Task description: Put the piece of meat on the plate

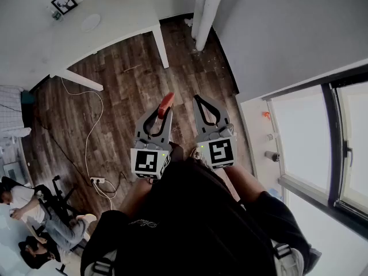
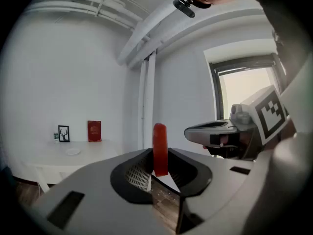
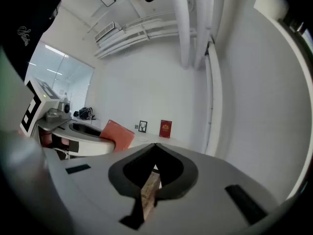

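The left gripper [image 1: 165,114] clenches the piece of meat [image 2: 160,148] upright to carry it to the plate [image 2: 72,151]; the right gripper [image 3: 155,146] is closed, empty

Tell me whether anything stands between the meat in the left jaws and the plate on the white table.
Nothing visible does. The piece of meat is clamped in the left gripper; the plate lies on the white table across open wood floor. Only a white cable lies on that floor, off to the side.
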